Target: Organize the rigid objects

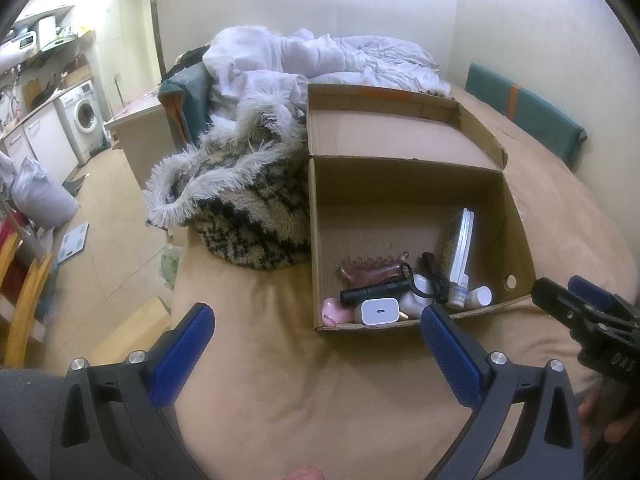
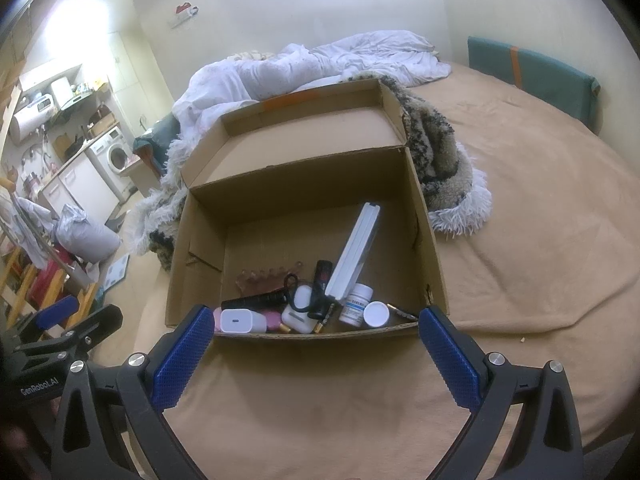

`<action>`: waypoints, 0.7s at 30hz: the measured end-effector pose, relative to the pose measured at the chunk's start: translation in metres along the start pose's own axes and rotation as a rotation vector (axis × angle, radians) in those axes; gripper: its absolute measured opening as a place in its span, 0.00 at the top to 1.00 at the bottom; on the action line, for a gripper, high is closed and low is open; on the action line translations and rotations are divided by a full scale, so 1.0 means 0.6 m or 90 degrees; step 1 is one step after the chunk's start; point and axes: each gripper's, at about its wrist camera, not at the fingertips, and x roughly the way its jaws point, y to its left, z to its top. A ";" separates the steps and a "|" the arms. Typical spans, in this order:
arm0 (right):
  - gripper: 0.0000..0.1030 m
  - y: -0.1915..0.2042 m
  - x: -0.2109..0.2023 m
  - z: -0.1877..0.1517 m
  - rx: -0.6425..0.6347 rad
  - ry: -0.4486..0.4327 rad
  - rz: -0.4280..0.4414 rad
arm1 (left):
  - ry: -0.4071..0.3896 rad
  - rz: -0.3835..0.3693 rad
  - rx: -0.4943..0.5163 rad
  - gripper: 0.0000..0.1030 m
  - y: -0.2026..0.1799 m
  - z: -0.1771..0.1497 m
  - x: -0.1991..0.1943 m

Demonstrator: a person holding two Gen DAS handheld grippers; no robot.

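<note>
My left gripper [image 1: 316,328] has its blue pads spread wide with nothing between them, hanging over the tan bedsheet [image 1: 280,380] just short of the open brown cardboard box [image 1: 400,184]. My right gripper [image 2: 316,330] is likewise wide and empty, pads flanking the box's near wall.

Task's things all lie inside the box, heaped against the near wall: white square USB charger plug [image 2: 240,320], black cylindrical flashlight [image 2: 252,301], pink translucent toothed comb [image 2: 260,278], white earbud case with black loop strap [image 2: 298,304], small white pill bottle with blue-striped label [image 2: 357,305], white round-capped bottle [image 2: 377,314], flat white slab-shaped case leaning on edge [image 2: 354,252], a small pink rounded thing [image 1: 332,312]. Nothing rigid shows loose on the sheet, bar a tiny speck at right that I can't identify.

This fits either everything gathered in already, or a jumble waiting to be sorted or taken out; can't tell which. If I go into the pile: come from above, clear the near wall, take one item at a time, grip cylinders across their width so they don't roll, mind the strap snagging neighbours and the leaning slab tipping.

Writing: "GenRobot.AI" on the left gripper's body, seen in the right wrist view. Pill label too small to read. Letters on the right gripper's body in the left view aren't legible.
</note>
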 end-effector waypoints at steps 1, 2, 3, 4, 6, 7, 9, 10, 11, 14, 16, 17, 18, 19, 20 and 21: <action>0.00 0.000 0.000 0.000 0.001 0.000 0.000 | 0.000 -0.001 0.000 0.00 0.000 0.000 0.000; 0.00 0.000 0.000 0.000 0.002 0.000 0.001 | 0.001 -0.004 -0.001 0.00 0.000 0.000 0.000; 0.00 0.000 0.000 0.001 0.002 -0.001 0.003 | 0.001 -0.005 -0.002 0.00 0.001 0.000 0.000; 0.00 0.000 -0.001 0.001 0.004 -0.003 0.005 | 0.002 -0.009 -0.006 0.00 0.001 -0.001 0.000; 0.00 -0.002 0.001 0.000 0.003 -0.003 0.003 | 0.005 -0.014 -0.010 0.00 0.001 -0.001 0.002; 0.00 -0.002 0.002 0.000 0.003 -0.003 0.002 | 0.006 -0.012 -0.008 0.00 0.000 -0.002 0.002; 0.00 -0.003 0.002 0.000 0.005 -0.002 0.005 | 0.005 -0.011 -0.009 0.00 0.000 -0.002 0.002; 0.00 -0.002 0.001 0.000 0.003 -0.003 0.002 | 0.005 -0.012 -0.010 0.00 0.000 -0.002 0.002; 0.00 -0.002 0.002 0.000 0.002 -0.003 0.001 | 0.005 -0.012 -0.010 0.00 0.000 -0.002 0.002; 0.00 -0.002 0.001 0.000 0.004 -0.003 0.003 | 0.005 -0.011 -0.008 0.00 0.000 -0.002 0.002; 0.00 -0.001 0.002 -0.001 0.002 -0.002 0.002 | 0.006 -0.010 -0.009 0.00 0.000 -0.003 0.003; 0.00 -0.002 0.002 -0.001 0.002 -0.002 0.002 | 0.007 -0.009 -0.010 0.00 -0.001 -0.003 0.004; 0.00 -0.002 0.002 -0.001 0.003 -0.002 0.002 | 0.007 -0.009 -0.010 0.00 -0.001 -0.003 0.004; 0.00 -0.002 0.002 -0.001 0.003 -0.003 0.003 | 0.007 -0.009 -0.010 0.00 -0.001 -0.003 0.004; 0.00 -0.001 0.002 -0.001 0.003 -0.003 0.002 | 0.007 -0.009 -0.010 0.00 -0.001 -0.003 0.004; 0.00 -0.001 0.002 0.000 0.003 -0.003 0.002 | 0.006 -0.009 -0.010 0.00 -0.001 -0.003 0.004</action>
